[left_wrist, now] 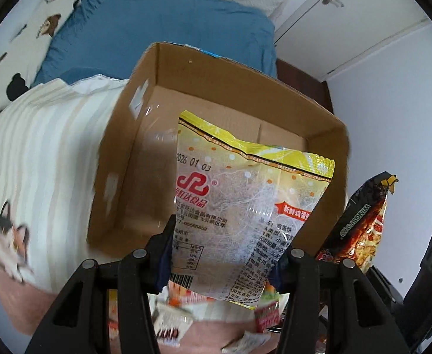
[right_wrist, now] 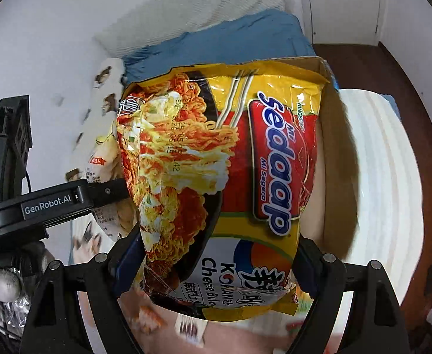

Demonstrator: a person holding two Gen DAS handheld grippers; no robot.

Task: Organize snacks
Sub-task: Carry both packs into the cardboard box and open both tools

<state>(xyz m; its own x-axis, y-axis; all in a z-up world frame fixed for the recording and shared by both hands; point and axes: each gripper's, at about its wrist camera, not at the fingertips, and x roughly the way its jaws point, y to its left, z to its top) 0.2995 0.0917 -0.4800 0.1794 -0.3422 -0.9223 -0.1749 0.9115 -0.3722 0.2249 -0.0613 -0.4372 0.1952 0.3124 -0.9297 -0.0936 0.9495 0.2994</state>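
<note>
Left gripper (left_wrist: pixel 230 253) jaws clamped on egg-cracker packet (left_wrist: pixel 245 200); right gripper (right_wrist: pixel 216 265) jaws clamped on noodle packet (right_wrist: pixel 216 177). Beyond jaws, cardboard box (left_wrist: pixel 216 82) on bed, apparently empty. Loose snacks (left_wrist: pixel 174 318) beneath jaws. Early stage.

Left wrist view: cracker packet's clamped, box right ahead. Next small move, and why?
Probably carry the cracker packet forward over the cardboard box and lower it before opening. The left gripper jaws grip its lower end, the box floor looks bare, and the noodle packet in the right gripper hangs alongside.
</note>
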